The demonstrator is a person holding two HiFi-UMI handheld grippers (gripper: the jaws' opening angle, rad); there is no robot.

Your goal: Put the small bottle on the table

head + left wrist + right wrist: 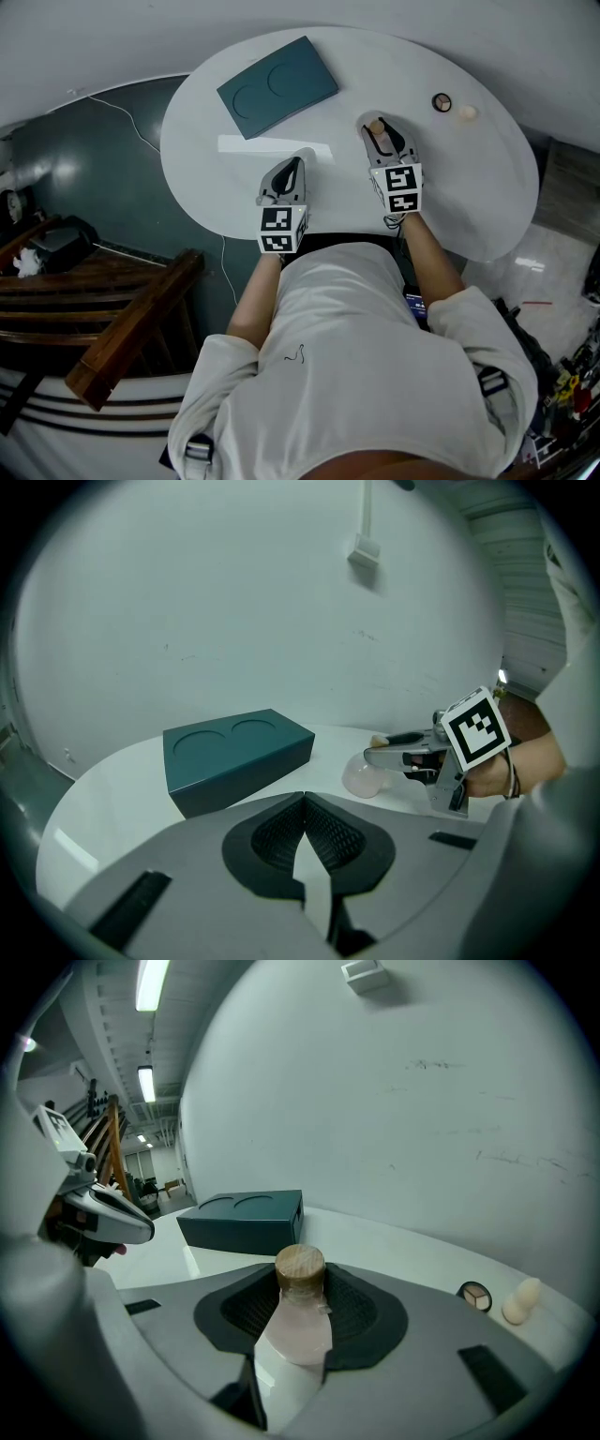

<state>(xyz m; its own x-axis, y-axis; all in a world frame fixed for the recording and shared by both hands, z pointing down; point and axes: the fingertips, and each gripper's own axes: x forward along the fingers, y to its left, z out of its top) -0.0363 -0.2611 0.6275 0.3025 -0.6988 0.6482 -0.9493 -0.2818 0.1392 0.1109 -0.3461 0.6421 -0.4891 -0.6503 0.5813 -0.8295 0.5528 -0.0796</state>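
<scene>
The right gripper (300,1302) pinches the small bottle (296,1330), judged light, slick and fragile, mid-body; the left gripper (305,841) is pressed together, empty.

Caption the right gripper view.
Right gripper clamps the cork-stoppered small bottle at the white table, teal box behind.

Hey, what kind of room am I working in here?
Probably a workshop or lab space: a white table against a bare wall, strip lights over an open hall, and wooden stairs beside it.
</scene>
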